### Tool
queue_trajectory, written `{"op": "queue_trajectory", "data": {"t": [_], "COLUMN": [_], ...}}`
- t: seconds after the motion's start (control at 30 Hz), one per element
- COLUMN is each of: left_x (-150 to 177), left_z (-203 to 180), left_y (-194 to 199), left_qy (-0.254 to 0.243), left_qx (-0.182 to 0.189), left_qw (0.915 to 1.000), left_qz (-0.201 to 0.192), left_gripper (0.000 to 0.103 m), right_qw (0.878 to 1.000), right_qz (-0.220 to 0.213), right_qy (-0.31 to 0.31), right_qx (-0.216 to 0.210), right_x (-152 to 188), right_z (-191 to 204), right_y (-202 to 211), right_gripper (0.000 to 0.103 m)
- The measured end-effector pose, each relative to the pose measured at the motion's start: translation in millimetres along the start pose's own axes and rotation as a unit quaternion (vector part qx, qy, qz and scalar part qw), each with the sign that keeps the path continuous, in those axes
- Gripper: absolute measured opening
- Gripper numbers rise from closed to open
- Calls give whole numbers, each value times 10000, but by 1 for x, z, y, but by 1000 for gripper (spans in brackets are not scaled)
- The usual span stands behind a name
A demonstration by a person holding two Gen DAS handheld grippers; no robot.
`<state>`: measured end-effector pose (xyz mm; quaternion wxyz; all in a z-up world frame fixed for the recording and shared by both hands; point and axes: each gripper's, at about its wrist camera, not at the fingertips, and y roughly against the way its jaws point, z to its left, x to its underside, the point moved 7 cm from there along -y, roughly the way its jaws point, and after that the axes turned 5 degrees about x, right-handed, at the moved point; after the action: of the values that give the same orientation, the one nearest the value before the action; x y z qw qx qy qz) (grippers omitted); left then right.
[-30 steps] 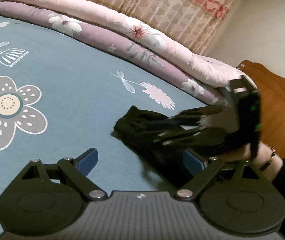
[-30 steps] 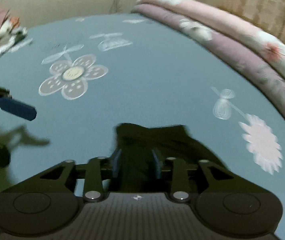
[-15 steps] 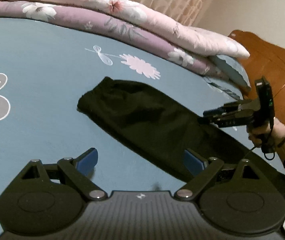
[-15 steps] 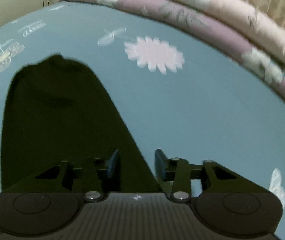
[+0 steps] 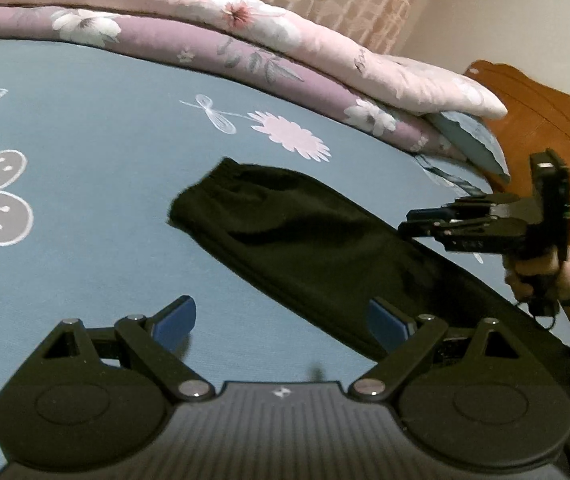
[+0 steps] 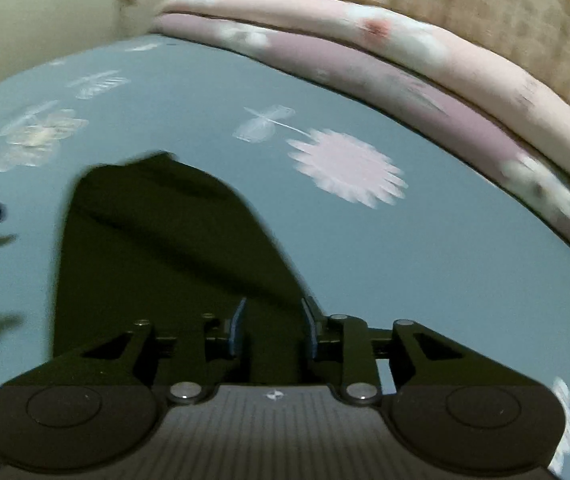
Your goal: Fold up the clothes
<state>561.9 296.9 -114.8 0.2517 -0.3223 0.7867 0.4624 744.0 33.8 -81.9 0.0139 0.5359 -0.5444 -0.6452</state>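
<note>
Black knit garment (image 5: 305, 240), long and narrow, lies stretched flat across the blue flower-print bedsheet (image 5: 97, 184). My right gripper (image 6: 273, 326) stands at its near end, jaws narrow and just easing apart, dark cloth between them — whether the pads bite, I can't tell. Left gripper (image 5: 281, 318) hovers wide and empty over the near edge. I'd pinch that edge squarely before lifting, both ends level.

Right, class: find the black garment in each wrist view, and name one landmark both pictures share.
Left wrist view: black garment runs from centre down to the lower right.
Right wrist view: black garment fills the lower left of centre.
Shared landmark: the pink flower print on the blue sheet.
</note>
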Motion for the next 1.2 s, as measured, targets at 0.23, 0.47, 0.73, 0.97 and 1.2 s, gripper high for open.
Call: {"op": "queue_trajectory", "data": {"t": [0.23, 0.47, 0.73, 0.97, 1.2], "left_x": [-8, -13, -17, -17, -17], "left_z": [20, 32, 36, 30, 30], "left_y": [15, 25, 38, 36, 37], "left_qy": [249, 448, 549, 450, 470], "left_qx": [-160, -152, -83, -92, -17], "left_qw": [9994, 9983, 9971, 9979, 9976], "left_qz": [-159, -345, -512, -464, -506], "left_gripper": [92, 92, 92, 92, 92], "right_qw": [9988, 9979, 9984, 9990, 10000], "right_qz": [96, -142, -303, 378, 31], "right_qy": [-137, -592, -468, 238, -53], "right_qx": [-468, -205, -80, -94, -74], "right_x": [-44, -76, -91, -77, -93], "right_z": [67, 82, 87, 121, 120], "right_y": [-47, -104, -88, -96, -107], "right_gripper": [33, 39, 46, 51, 59]}}
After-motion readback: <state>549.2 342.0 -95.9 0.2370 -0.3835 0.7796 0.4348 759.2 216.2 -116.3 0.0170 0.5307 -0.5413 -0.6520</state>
